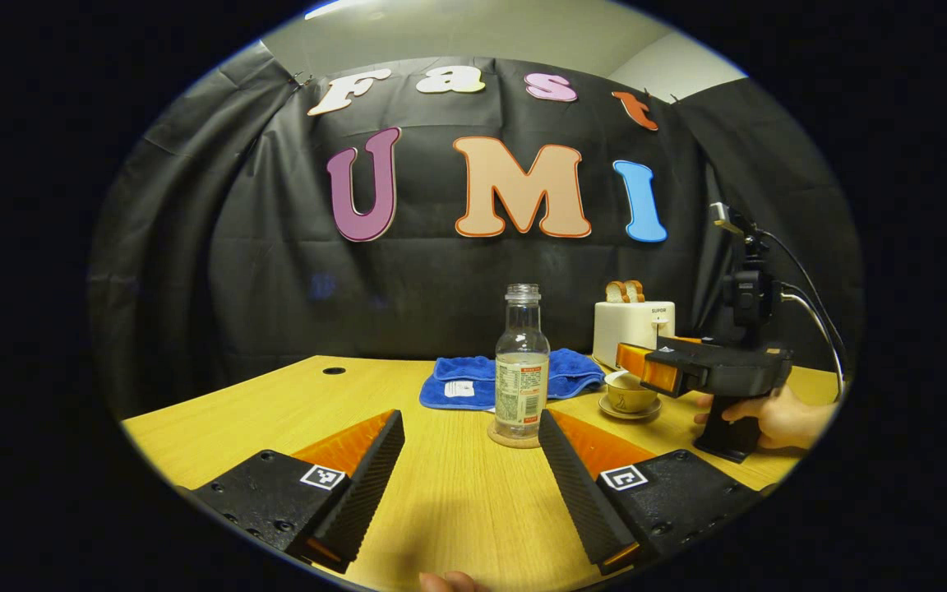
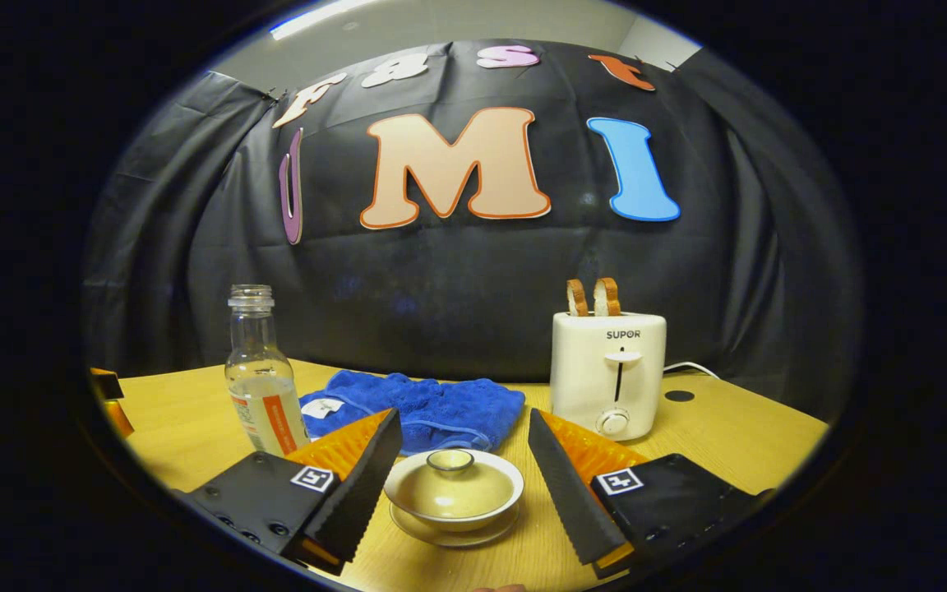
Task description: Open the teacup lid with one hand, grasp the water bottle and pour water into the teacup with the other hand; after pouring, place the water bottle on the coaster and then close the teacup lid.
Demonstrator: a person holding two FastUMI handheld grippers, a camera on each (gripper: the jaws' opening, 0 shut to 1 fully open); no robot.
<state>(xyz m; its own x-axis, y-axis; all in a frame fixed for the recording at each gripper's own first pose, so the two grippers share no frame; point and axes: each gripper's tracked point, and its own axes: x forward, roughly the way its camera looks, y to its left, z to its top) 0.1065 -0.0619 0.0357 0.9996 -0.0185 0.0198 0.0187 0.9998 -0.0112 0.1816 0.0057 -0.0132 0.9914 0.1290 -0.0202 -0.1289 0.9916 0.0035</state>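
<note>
Setting: wooden table (image 1: 219, 411) in a booth hung with black cloth; a blue towel (image 2: 432, 411) and a toaster (image 2: 609, 370) with bread sit toward 12 o'clock.
Water bottle (image 1: 521, 370): uncapped, upright on the coaster (image 1: 513, 437), at 1 o'clock off the left gripper (image 1: 469, 481), whose fingers stand wide apart, holding nothing.
Teacup (image 2: 453, 493): lidded, on its saucer, between the spread fingers of the right gripper (image 2: 465, 493), neither finger touching it.
Lid (image 2: 450, 485): knob (image 2: 450, 460) on top.
Handling: cup and lid look like glazed ceramic, so likely slick and breakable (pinch the knob gently). The bottle looks rigid and part full; grip mid-body at the label.
</note>
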